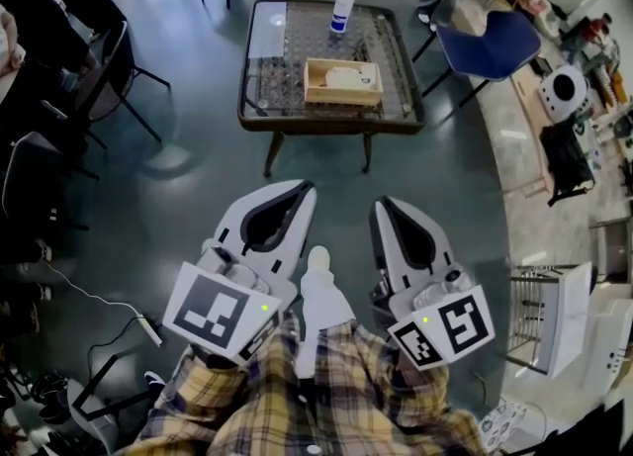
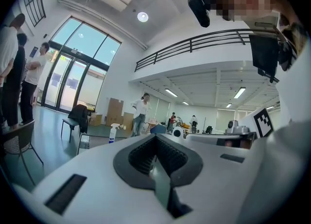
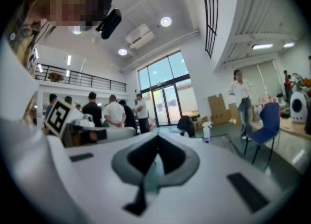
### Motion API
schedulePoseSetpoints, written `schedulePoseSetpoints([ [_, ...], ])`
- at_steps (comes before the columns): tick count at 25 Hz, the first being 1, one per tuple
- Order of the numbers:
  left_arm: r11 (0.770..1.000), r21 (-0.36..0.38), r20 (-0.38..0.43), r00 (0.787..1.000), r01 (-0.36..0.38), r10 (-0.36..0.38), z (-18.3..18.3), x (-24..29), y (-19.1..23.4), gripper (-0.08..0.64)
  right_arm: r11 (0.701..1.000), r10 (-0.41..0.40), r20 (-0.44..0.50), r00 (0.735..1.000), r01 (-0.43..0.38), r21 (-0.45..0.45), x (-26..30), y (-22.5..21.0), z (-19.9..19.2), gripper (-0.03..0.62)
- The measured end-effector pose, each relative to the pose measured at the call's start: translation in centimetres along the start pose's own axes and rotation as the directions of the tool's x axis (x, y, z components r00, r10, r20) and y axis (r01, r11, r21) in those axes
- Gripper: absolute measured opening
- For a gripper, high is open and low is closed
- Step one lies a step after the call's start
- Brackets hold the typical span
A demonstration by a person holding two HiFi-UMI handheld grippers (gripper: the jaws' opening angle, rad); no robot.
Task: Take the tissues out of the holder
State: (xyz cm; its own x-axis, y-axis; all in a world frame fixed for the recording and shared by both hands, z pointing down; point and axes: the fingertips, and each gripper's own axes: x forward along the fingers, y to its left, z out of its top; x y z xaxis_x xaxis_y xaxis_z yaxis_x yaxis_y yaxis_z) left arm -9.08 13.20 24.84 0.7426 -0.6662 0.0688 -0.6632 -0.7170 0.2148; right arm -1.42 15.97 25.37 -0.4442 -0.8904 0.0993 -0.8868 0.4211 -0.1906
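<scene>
Floor (image 1: 198,197): big and grey, open between the person and the surface
Surface (image 1: 331,126): a glass top on dark legs, well ahead of both grippers
Blue chair (image 1: 490,44): just beside the right edge of the surface, so the near side looks like the best way in
Left gripper (image 1: 305,189): jaws pressed together, nothing in them, pointing at the surface
Right gripper (image 1: 384,207): jaws pressed together too, nothing in them
Holder (image 1: 342,100): a wooden box near the front edge, long side going left to right, straight ahead of the gap between the two grippers, so neither looks nearer
Tissues (image 1: 345,77): white, lying inside the holder
Spray bottle (image 1: 343,6): behind the holder, out of the way
</scene>
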Motion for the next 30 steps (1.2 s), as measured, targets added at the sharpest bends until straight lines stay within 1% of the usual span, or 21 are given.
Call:
schedulePoseSetpoints([
  [4,0.999,0.003,0.014,0.999,-0.037,0.037,1.6,5.0,1.4,0.012,0.999,0.031,0.002,1.000,-0.031,-0.011,2.8,-4.3,2.0,0.009],
  [8,0.998,-0.003,0.035,0.998,-0.058,0.058,2.6,9.1,2.3,0.012,0.998,0.053,0.000,0.999,-0.053,-0.025,4.5,-8.1,3.4,0.009],
  [13,0.997,0.010,0.047,0.996,-0.072,0.072,3.3,12.7,2.1,0.012,0.998,0.054,0.017,0.998,-0.054,-0.029,5.4,-11.9,4.7,0.009],
  [17,0.996,0.004,0.038,0.995,-0.092,0.092,3.5,14.5,3.2,0.012,0.998,0.064,0.008,0.998,-0.063,-0.013,6.6,-13.6,4.6,0.009],
  [23,0.995,0.001,0.033,0.994,-0.104,0.104,3.5,17.8,6.0,0.012,0.998,0.057,0.011,0.998,-0.057,0.001,9.7,-16.8,4.6,0.009],
  [27,0.996,0.005,0.036,0.995,-0.093,0.093,4.0,21.3,8.9,0.012,0.999,0.050,0.016,0.999,-0.050,-0.003,13.4,-19.3,5.1,0.009],
  [30,0.996,0.007,0.038,0.996,-0.085,0.085,5.1,24.2,11.5,0.012,0.999,0.048,0.022,0.999,-0.048,-0.010,16.9,-21.1,6.3,0.009],
])
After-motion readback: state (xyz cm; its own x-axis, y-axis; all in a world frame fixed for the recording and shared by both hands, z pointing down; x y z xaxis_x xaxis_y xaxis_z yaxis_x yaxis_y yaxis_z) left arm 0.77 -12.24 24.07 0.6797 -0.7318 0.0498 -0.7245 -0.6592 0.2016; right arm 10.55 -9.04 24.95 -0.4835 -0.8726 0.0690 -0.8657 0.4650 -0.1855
